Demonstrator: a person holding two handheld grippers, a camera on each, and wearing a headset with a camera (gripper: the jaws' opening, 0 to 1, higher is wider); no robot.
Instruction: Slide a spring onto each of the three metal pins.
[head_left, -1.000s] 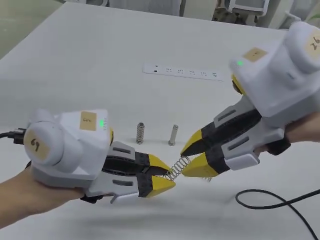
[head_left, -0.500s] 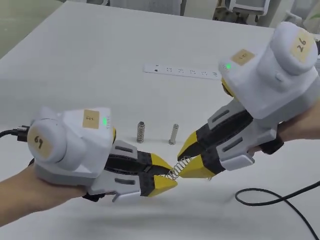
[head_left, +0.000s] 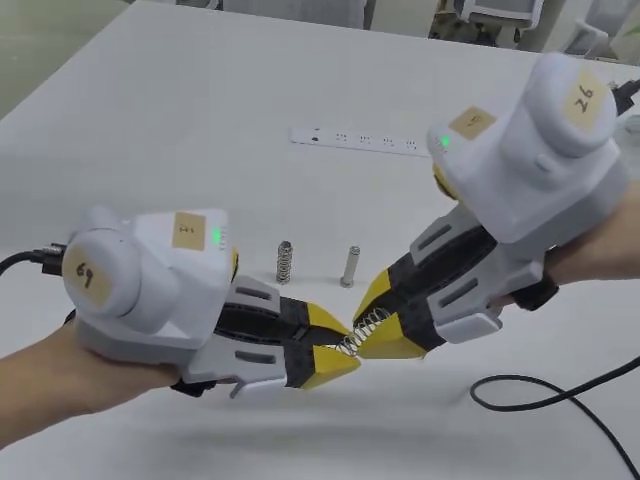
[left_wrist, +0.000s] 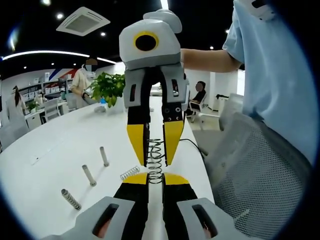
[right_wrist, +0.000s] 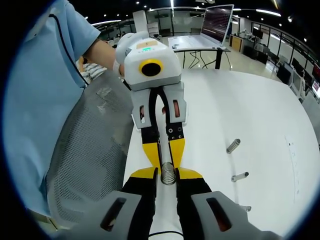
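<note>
White table, open-plan office. My left tool and right tool both clamp one spring, jaws nearly closed.

Coiled spring held aloft; upright pin behind seems bare.

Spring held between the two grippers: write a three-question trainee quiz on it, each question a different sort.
1. True or false: the spring is clamped at once by the left gripper and the right gripper.
2. In the head view, the pin left of the bare pin wears: A nothing, B a spring, C a nut.
3. Fill in: a loose spring lies on the ____.
Key: 1 true; 2 B; 3 table.
</note>
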